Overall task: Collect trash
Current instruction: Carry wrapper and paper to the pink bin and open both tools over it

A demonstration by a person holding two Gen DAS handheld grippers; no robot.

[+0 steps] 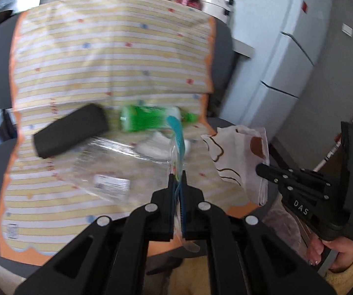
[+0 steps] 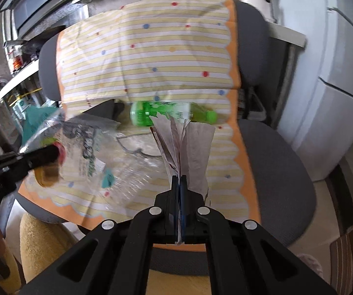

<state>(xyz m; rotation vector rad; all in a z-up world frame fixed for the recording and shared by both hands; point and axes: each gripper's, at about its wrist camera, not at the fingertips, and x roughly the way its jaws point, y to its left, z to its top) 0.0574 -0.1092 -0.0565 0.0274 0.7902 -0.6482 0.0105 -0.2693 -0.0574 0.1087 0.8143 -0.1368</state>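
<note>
Both grippers clamped on trash above a cloth-draped chair

"DAS" stood in raised letters on the right gripper (image 1: 262,168), closed on a crumpled white paper wrapper (image 1: 240,157) with brown print, right of centre. The left gripper (image 1: 177,179) pinched a crinkly clear plastic bag (image 1: 117,169) with an unreadable white label. A green plastic bottle (image 1: 149,120) lay on the striped, dotted cloth (image 1: 112,56) at centre frame.

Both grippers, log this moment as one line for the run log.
left gripper: shut on clear plastic bag | right gripper: shut on paper wrapper | green bottle: lying on chair, uncollected
</note>
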